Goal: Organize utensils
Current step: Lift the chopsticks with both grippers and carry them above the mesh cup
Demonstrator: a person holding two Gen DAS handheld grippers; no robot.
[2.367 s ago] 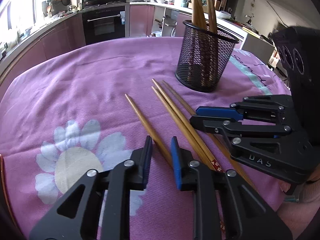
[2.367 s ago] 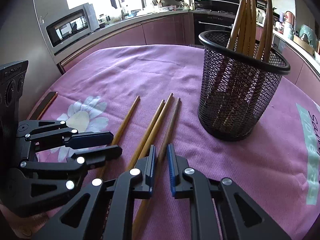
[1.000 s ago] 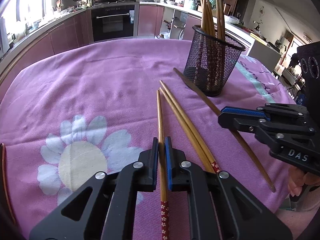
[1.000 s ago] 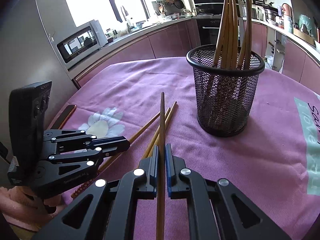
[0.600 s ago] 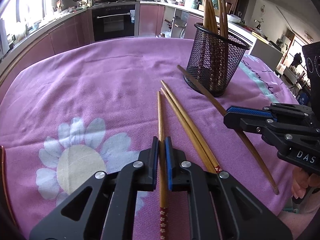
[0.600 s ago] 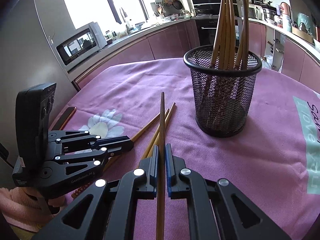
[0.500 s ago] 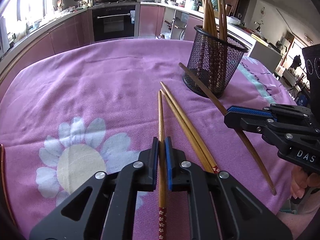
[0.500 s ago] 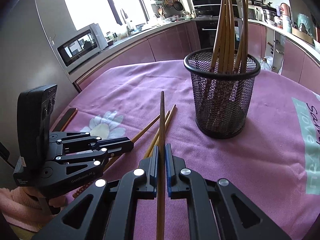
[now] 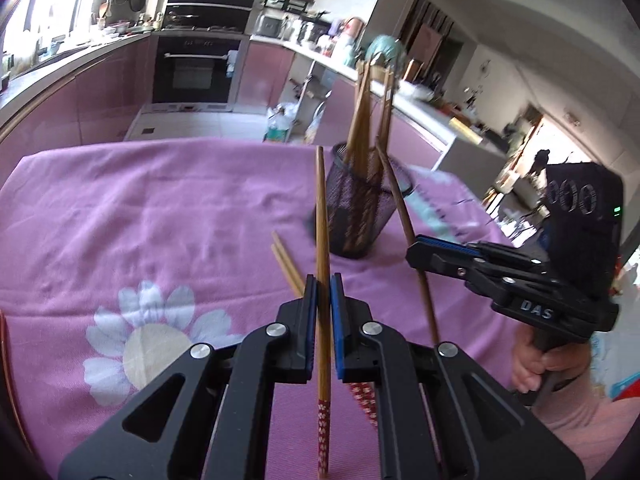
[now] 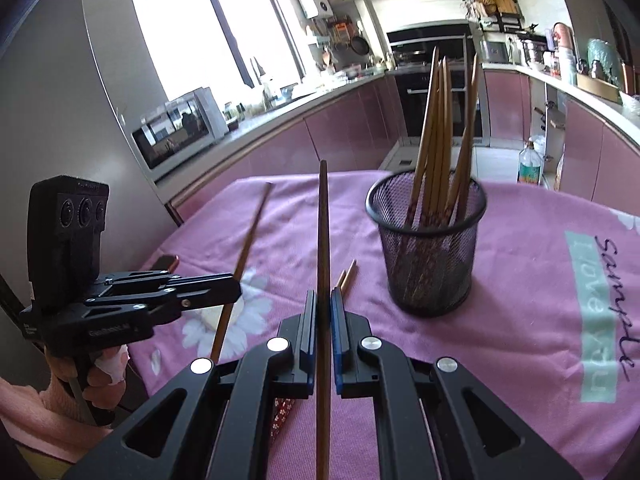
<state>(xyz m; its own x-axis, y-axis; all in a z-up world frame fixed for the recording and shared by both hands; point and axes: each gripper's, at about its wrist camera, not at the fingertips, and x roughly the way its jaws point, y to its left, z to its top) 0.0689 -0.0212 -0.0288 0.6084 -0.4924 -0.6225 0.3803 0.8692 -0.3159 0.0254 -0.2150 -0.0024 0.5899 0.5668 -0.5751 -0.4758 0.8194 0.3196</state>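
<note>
A round table under a pink-purple cloth printed with a white daisy (image 9: 132, 216) fills both views. Only the right wrist view shows the cloth's pale green panel with dark script (image 10: 600, 320) in full; the left wrist view catches a blurred strip of it behind the holder.

On the cloth stands a black wire-mesh cylindrical holder (image 10: 430, 256), upright, with several light wooden chopsticks (image 10: 440, 128) leaning inside it, their tips well above the rim. In the left wrist view the same holder (image 9: 354, 208) is smeared by motion.

The left gripper (image 9: 323, 292) has its jaws nearly together, pinching a light wooden chopstick with a red flower-patterned end (image 9: 321, 216); the stick points up and forward, clear of the cloth. From the right wrist view the left gripper (image 10: 230, 288) appears side-on, the stick (image 10: 250, 232) slanting through its tips, and a hand (image 10: 92, 376) grips the handle.

The right gripper (image 10: 324, 304) is likewise closed narrow on a darker brown wooden chopstick (image 10: 323, 220). The left wrist view shows that gripper (image 9: 416, 258) from the side, with its stick (image 9: 404, 216) crossing in front of the holder, possibly touching the mesh.

Two more light chopsticks (image 9: 286, 266) lie side by side on the cloth just beside the holder's base.
</note>
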